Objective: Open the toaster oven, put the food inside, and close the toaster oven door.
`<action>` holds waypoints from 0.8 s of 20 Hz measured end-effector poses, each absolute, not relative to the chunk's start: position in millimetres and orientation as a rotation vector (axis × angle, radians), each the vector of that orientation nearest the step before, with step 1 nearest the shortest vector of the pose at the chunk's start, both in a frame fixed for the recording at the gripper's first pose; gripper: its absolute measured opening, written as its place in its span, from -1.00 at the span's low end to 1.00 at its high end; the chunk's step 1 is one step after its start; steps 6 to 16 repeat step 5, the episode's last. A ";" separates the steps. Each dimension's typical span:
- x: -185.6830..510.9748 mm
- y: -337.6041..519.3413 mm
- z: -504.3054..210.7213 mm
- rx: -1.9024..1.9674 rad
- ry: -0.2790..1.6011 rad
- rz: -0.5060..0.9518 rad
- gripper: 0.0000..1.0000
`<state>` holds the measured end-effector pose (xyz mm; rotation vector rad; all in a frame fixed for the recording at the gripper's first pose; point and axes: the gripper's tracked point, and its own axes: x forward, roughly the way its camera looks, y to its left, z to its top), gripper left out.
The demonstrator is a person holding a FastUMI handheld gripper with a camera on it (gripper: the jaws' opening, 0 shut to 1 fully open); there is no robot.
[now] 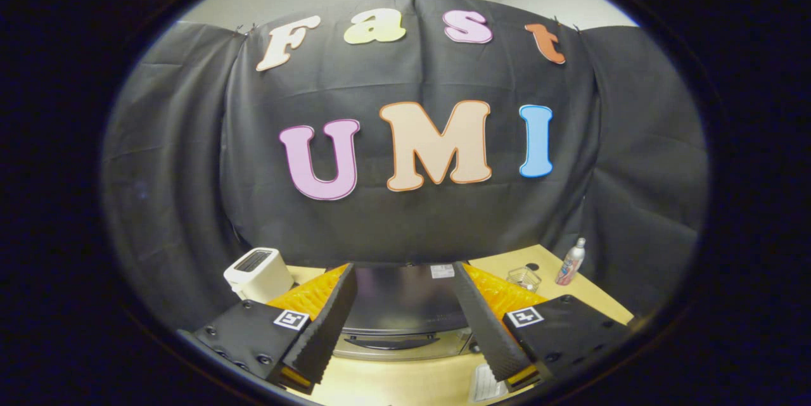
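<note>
The toaster oven (402,304) is a dark box with a silver front, seen from above, standing on the wooden table (405,384) just beyond my fingers. Its curved door handle (393,342) shows on the front face and the door looks closed. My gripper (405,317) hovers above and in front of the oven, open wide, nothing between its black ribbed fingers (326,330). A pale ridged item (486,384) lies on the table under the right finger; I cannot tell what it is.
A white pop-up toaster (258,274) stands left of the oven. A clear glass container (523,278) and a small bottle (571,261) stand on the table to the oven's right. Black cloth walls close the booth behind.
</note>
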<state>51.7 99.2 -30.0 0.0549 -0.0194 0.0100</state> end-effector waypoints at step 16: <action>46.9 91.7 -27.2 0.054 -0.026 0.005 0.94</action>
